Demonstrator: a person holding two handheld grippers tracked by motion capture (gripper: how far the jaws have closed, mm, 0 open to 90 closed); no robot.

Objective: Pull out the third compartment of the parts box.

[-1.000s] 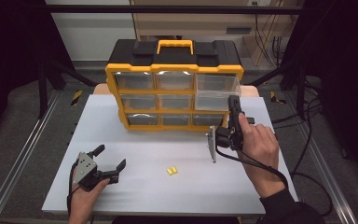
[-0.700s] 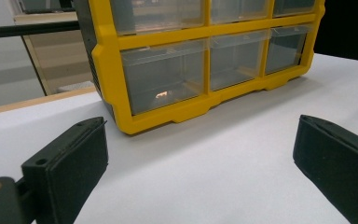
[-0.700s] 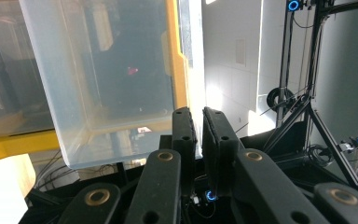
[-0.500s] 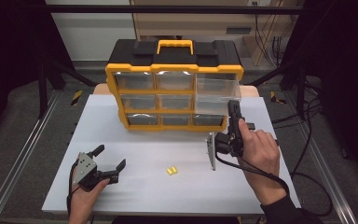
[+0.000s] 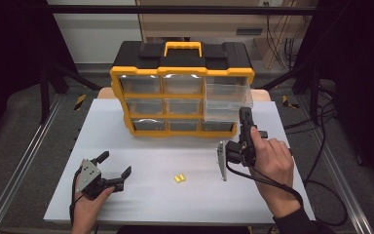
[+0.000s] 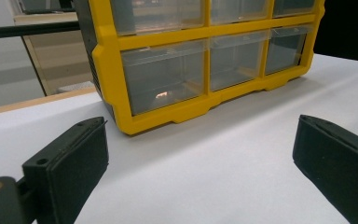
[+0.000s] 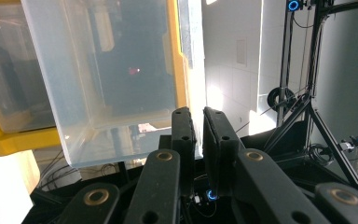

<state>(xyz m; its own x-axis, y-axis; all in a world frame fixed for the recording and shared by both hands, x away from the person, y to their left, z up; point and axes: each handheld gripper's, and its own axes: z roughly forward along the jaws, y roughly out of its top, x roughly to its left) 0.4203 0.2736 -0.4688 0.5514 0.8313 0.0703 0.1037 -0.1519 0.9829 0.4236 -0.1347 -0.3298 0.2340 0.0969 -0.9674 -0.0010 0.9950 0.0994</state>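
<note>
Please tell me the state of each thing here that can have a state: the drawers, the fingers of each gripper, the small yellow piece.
Right drawer: pulled out, looks empty.
Other drawers: pushed in.
Organizer: upright, handle lying flat.
Right gripper: fingers shut on the front wall of the pulled-out drawer.
Left gripper: fingers open, holding nothing.
Small yellow piece: lying loose on the table.

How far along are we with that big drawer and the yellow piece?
Done: the large clear drawer stands pulled out of the organizer. In hand: the right gripper pinches its front edge. Left: the yellow piece lies untouched on the table; the left gripper waits open.
</note>
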